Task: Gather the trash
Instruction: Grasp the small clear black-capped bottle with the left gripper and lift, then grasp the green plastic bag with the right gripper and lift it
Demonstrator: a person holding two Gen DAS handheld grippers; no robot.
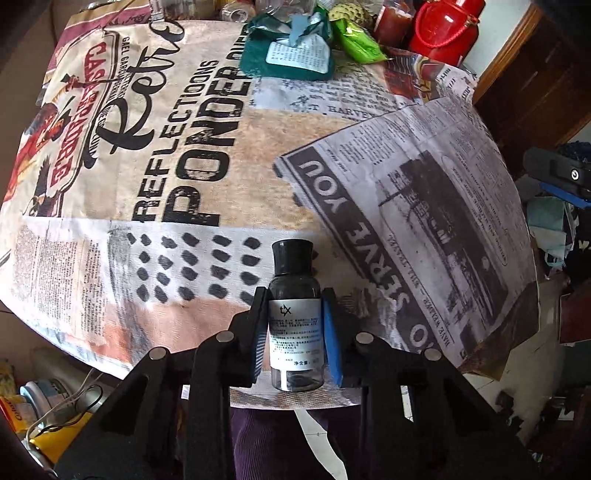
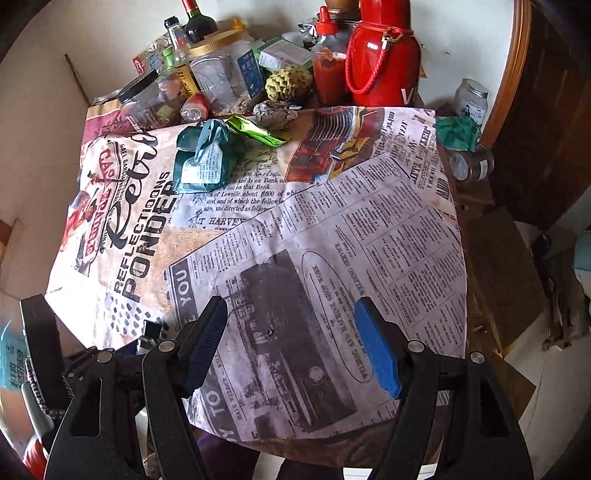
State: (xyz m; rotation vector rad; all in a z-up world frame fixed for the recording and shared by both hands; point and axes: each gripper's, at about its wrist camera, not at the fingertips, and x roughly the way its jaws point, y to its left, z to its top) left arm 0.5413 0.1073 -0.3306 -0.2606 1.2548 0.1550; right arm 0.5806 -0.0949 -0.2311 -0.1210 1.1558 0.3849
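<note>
Left wrist view: the left hand-held gripper (image 1: 295,328) points steeply down at the near edge of the worktop (image 1: 221,177), which is covered by a cloth printed like old newspaper. A small dark bottle (image 1: 295,314) with a black cap and a white label stands upright between its 2 fingers. The fingers are drawn in narrow around the bottle's body, the blue pad (image 1: 334,343) close against the label on one side and the black finger close against it on the other; whether the pads actually press on the bottle cannot be told.

At the far end of the worktop lie a crumpled teal wrapper (image 1: 291,55) with a white label and, just beside it, a green foil wrapper (image 1: 356,40), in front of a red flask (image 1: 447,26).

Right wrist view: the right hand-held gripper (image 2: 291,343) hovers over the printed cloth with its jaws wide apart and nothing between them. The teal wrapper (image 2: 203,158) and green foil wrapper (image 2: 258,133) lie well apart from it, toward the far side, before a row of jars and bottles.
</note>
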